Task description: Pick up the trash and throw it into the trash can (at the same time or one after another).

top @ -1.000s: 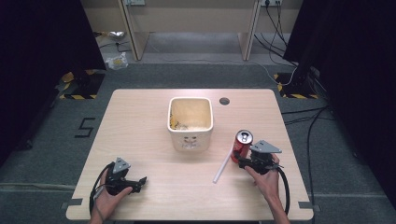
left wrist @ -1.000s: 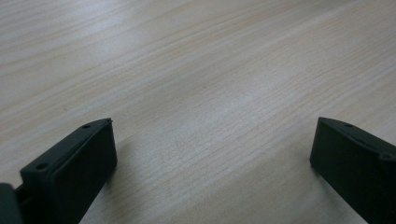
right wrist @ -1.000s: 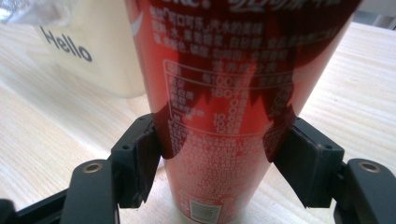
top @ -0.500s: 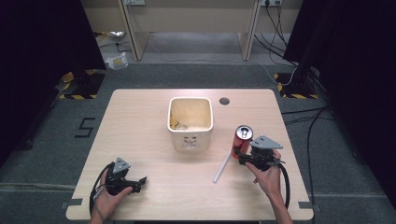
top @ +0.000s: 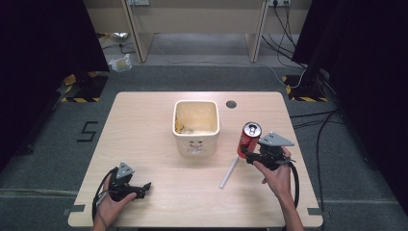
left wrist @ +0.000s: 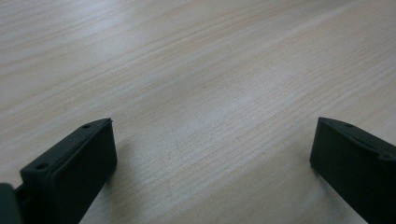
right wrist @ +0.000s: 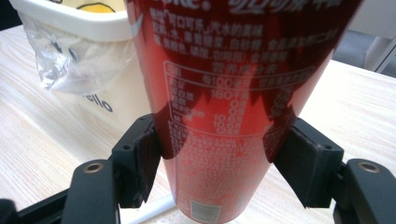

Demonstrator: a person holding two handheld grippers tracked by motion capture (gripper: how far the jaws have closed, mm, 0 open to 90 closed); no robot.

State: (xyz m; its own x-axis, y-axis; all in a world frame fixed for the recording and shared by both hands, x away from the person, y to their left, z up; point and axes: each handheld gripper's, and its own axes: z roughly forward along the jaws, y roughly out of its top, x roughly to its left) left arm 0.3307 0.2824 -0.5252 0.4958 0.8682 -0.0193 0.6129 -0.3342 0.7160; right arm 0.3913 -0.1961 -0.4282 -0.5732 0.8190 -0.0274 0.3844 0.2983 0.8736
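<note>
Red can (top: 249, 139) lifted off table, tilted, top up-left, clamped in right hand-held gripper (top: 250, 155), left gaping empty.

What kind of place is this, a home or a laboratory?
Probably a laboratory recording station, not a home: a light wooden table stands alone on grey carpet between black curtains, with yellow-black hazard tape on stand bases and a taped number five on the floor.

Counter (top: 144, 125): pale wood grain. Soda can (top: 248, 139): red, white print, silver top. Bin (top: 196, 126) at 12 o'clock of counter centre: cream, yellow scraps inside, dark lettering on front. Straw (top: 229, 173): white. Right tongs (top: 248, 153) and left tongs (top: 146, 187): black, grey plates. Floor (top: 57, 144): grey carpet, black-yellow hazard stripes at 10 and 2 o'clock.
</note>
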